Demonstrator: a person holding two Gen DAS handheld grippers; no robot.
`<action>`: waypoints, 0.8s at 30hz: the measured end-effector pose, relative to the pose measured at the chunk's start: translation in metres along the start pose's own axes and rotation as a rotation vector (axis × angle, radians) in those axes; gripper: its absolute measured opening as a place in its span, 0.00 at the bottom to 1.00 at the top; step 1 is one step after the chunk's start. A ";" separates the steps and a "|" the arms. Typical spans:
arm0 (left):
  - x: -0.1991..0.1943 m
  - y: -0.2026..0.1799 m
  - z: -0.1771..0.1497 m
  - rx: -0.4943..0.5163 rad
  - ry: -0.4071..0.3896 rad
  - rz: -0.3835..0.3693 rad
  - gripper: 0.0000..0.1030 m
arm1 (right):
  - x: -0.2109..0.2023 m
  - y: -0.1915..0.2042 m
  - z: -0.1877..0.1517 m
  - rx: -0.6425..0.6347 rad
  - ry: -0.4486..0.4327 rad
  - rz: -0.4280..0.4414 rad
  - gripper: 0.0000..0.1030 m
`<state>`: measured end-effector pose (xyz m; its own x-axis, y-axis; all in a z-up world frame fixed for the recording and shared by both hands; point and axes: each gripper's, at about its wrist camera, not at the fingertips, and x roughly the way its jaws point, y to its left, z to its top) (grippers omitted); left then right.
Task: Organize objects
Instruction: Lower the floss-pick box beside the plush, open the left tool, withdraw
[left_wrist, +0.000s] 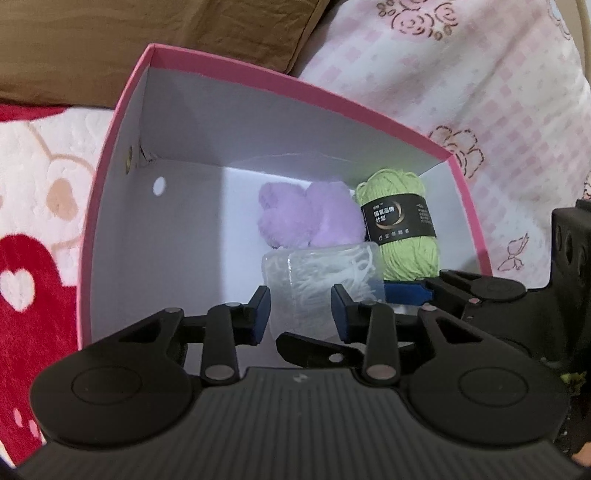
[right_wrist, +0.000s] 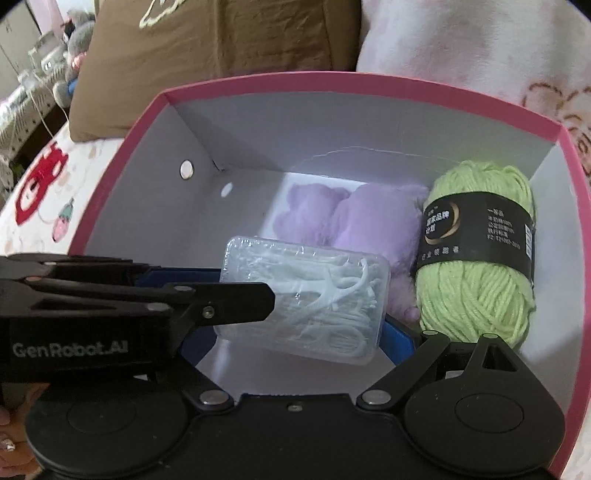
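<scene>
A pink box (left_wrist: 258, 86) with white inside walls holds a purple plush (left_wrist: 306, 216), a green yarn skein (left_wrist: 402, 229) with a black label, and a clear plastic case of white floss picks (left_wrist: 325, 280). My left gripper (left_wrist: 301, 310) is shut on the floss case, holding it inside the box. In the right wrist view the case (right_wrist: 306, 299) is gripped by the left gripper's fingers (right_wrist: 236, 299), beside the plush (right_wrist: 369, 225) and yarn (right_wrist: 476, 251). My right gripper (right_wrist: 295, 332) is open around and under the case, its blue pad (right_wrist: 399, 339) visible at the right.
The box (right_wrist: 332, 86) rests on a bed with a pink floral quilt (left_wrist: 461, 74), a brown pillow (right_wrist: 207, 48) behind and a red-and-white blanket (left_wrist: 33, 221) to the left. Clutter stands at the far left (right_wrist: 33, 74).
</scene>
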<state>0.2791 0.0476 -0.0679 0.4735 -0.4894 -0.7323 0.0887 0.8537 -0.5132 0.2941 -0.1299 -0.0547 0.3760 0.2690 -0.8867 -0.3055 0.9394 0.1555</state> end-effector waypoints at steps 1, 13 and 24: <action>0.001 0.000 0.000 0.001 0.000 0.002 0.32 | 0.001 0.002 0.001 -0.012 0.010 -0.012 0.92; 0.011 0.000 -0.004 0.022 0.029 0.022 0.26 | 0.014 0.014 0.001 -0.062 0.120 -0.137 0.92; 0.016 -0.002 -0.006 0.036 0.030 0.048 0.27 | 0.013 0.004 -0.001 -0.021 0.124 -0.099 0.92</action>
<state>0.2808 0.0373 -0.0812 0.4518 -0.4522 -0.7690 0.0979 0.8819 -0.4611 0.2969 -0.1232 -0.0665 0.2950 0.1458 -0.9443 -0.2906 0.9552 0.0567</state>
